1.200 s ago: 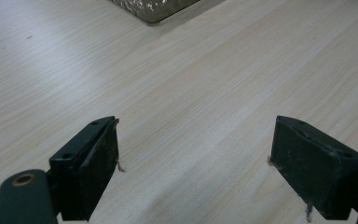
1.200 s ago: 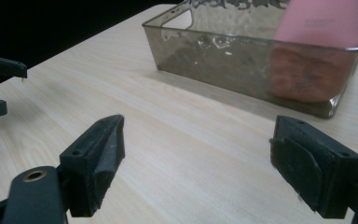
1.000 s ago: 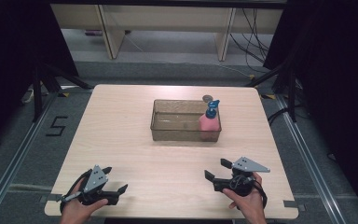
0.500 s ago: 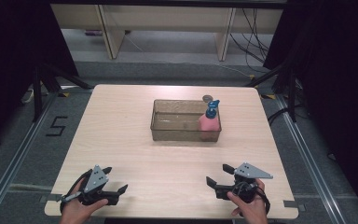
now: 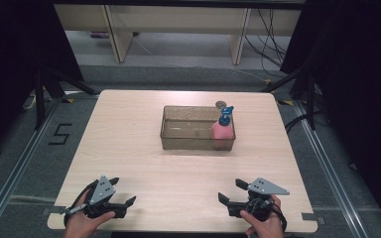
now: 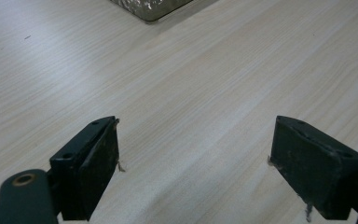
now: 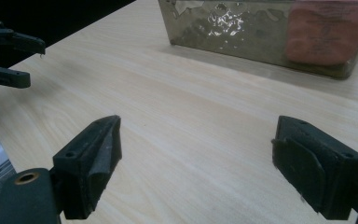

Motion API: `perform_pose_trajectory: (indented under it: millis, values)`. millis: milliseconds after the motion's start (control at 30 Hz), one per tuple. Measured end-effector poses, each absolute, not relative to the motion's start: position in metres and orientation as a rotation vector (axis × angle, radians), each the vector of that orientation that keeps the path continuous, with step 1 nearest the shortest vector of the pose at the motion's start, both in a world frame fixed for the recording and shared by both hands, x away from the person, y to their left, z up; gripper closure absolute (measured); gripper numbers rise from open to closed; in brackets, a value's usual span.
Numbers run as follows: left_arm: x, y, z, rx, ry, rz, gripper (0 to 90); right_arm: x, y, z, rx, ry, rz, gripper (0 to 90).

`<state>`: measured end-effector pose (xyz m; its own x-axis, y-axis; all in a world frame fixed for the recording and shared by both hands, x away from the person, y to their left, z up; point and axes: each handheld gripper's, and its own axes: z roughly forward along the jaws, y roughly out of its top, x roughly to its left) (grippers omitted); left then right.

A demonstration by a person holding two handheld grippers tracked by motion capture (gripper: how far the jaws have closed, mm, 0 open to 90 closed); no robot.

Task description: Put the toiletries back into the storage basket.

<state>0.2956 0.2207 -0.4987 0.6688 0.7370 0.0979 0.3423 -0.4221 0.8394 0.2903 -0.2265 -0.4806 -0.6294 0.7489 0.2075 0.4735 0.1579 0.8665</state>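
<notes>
**Both grippers wide open, pink bottle waiting in the bin**

My left gripper [image 5: 127, 202] sits at the bottom left of the high view, my right gripper [image 5: 229, 192] at the bottom right. Both have their jaws spread wide and hold nothing. In the middle of the table [image 5: 129, 148] stands one clear bin [image 5: 188, 136]. One pink bottle [image 5: 222, 132] with a blue pump top [image 5: 225, 115] stands upright in its right end. I think it is light, hard and a bit slippery. I would grab the pink body. One small round thing [image 5: 221, 104] lies just behind the bin.

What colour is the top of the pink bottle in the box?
Blue: the pump top on the pink bottle shows best in the high view.
</notes>
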Motion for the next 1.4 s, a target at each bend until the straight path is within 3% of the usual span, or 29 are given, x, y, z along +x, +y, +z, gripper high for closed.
perform_pose_trajectory:
  millis: [1400]
  values:
    - [0.295,0.220,-0.498,2.037,0.828,0.586,14.9,0.274,-0.227,-0.489,1.201,2.283,1.421,16.3]
